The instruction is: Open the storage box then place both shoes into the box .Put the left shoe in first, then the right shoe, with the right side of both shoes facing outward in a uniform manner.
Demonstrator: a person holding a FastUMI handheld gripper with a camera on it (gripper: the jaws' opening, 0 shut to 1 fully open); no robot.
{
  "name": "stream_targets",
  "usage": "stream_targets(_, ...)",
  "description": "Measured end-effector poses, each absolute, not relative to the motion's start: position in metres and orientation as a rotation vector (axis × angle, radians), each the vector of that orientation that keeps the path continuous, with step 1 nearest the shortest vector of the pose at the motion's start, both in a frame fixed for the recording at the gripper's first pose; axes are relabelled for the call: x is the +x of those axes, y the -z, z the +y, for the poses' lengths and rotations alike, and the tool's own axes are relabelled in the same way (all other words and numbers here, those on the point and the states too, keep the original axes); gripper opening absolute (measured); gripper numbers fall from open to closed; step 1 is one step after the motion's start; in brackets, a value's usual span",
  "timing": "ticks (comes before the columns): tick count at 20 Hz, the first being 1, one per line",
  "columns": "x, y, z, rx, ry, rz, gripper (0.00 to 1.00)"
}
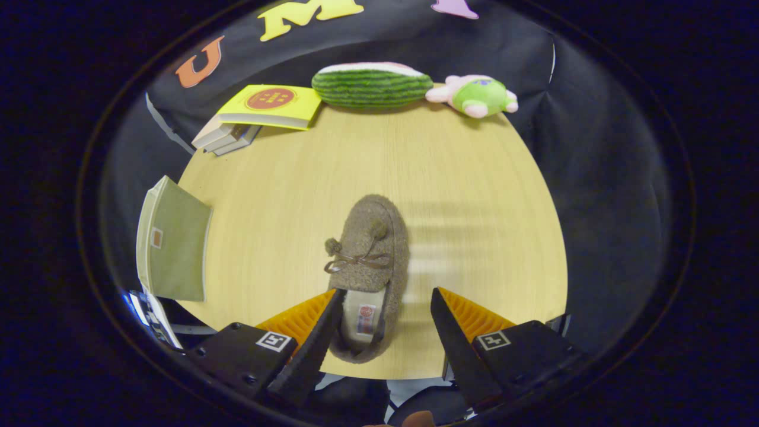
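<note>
One fuzzy brown slipper [369, 261] with a bow and two pom-poms lies on the wooden table [462, 178], toe pointing away from me. Its heel end lies between my fingers, nearer the left finger. My gripper [388, 293] is open and wide, hovering over the heel opening, with neither finger pressing on the shoe. The olive-green storage box [172, 243] stands at the table's left edge, well left of the fingers, its flat side toward me. I cannot tell whether its lid is open.
At the table's far edge lie a stack of books with a yellow cover [261, 112], a watermelon-shaped plush [372, 86] and a green and pink plush toy [479, 96]. Bare tabletop stretches to the right of the slipper.
</note>
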State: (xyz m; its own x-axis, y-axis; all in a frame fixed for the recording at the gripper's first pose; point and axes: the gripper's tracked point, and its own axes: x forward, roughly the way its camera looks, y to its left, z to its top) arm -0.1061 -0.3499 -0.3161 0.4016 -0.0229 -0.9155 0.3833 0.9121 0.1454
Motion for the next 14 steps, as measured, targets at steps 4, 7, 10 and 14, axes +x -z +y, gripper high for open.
stream_targets(4,-0.109,0.344,-0.343,0.486,0.224,1.213,0.96)
stream_targets(7,-0.109,0.357,-0.34,0.537,0.2,1.256,0.89)
stream_targets(10,-0.113,0.365,-0.334,0.588,0.174,1.309,0.75)
stream_targets(14,-0.115,0.371,-0.334,0.629,0.171,1.331,0.46)
